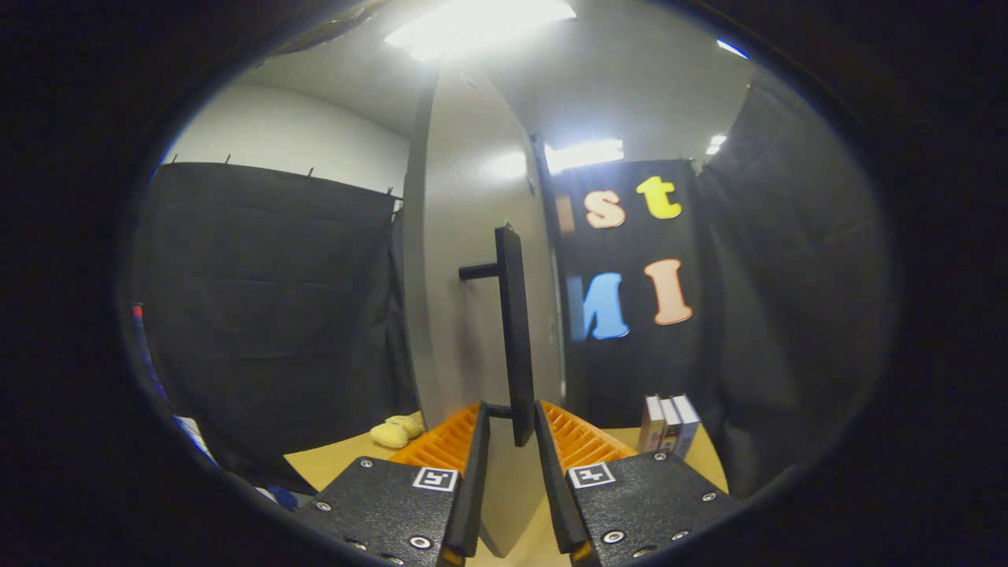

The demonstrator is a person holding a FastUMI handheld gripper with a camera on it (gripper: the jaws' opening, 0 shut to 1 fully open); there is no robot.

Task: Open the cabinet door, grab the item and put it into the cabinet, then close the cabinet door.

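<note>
Gripper view has the gripper [512,429] narrowed around the black vertical bar handle [513,331] of the pale grey cabinet door [465,260], apparently swinging it; the item, probably the yellow soft lump [396,431] lying far left on the tan table [331,465], needs grabbing next.

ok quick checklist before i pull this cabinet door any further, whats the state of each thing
1. Handle between the fingers: ok. The black bar handle has its lower end between the gripper fingertips.
2. Fingers pressing on the handle: cannot tell. They sit close on both sides, but contact is not clear.
3. Door swung out: ok. The cabinet door is seen nearly edge-on.
4. Cabinet inside free: cannot tell; the door hides it.
5. Item to stow: cannot tell which. A yellow soft object lies left of the door, and small boxes stand to its right, all on the table.
</note>
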